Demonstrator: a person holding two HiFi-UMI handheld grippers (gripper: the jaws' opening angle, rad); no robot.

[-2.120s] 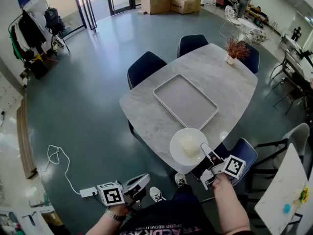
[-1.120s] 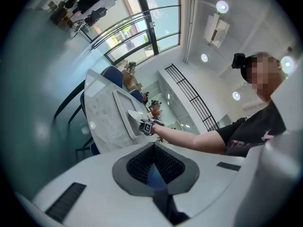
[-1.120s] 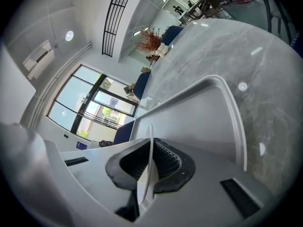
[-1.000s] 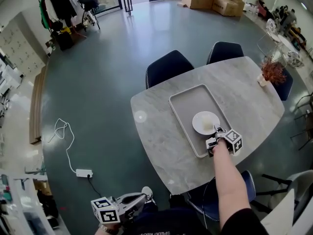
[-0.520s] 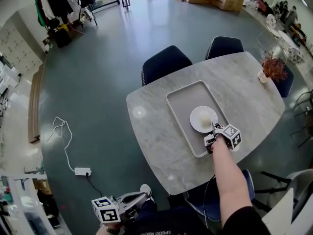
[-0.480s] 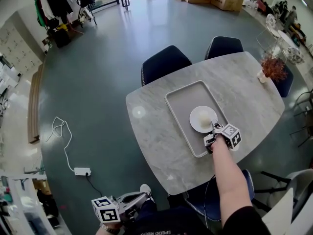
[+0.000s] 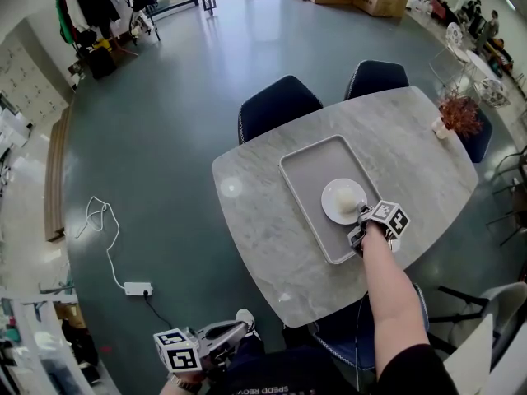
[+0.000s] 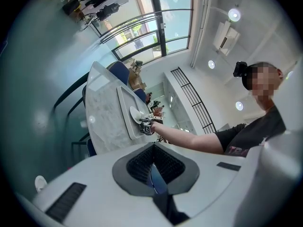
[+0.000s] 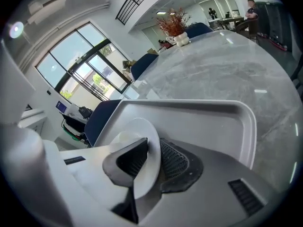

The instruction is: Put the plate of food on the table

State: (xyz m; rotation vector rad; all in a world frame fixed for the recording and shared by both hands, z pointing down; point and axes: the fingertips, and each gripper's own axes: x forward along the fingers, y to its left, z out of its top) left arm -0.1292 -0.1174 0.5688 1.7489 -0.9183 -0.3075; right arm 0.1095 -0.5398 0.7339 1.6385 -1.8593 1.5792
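Note:
A white plate (image 7: 342, 202) with a pale round bun (image 7: 347, 196) is over the right part of a grey tray (image 7: 306, 179) on the marble table (image 7: 255, 220). My right gripper (image 7: 362, 219) is shut on the plate's near rim. In the right gripper view the plate's rim (image 9: 144, 141) sits clamped between the jaws of the right gripper (image 9: 152, 151), with the bun (image 9: 120, 138) behind and the tray's rim (image 9: 248, 126) beyond. My left gripper (image 7: 222, 336) hangs low beside the person, away from the table, jaws together and holding nothing (image 8: 154, 174).
Two dark blue chairs (image 7: 278, 105) (image 7: 375, 76) stand at the table's far side, and another (image 7: 339, 336) is at the near edge. A small vase of dried plants (image 7: 455, 115) sits at the table's far right. A power strip with its cable (image 7: 136, 289) lies on the floor to the left.
The right gripper carried the plate from the table's near edge out over the tray. In the last half second it hardly shifted. The left gripper stayed low.

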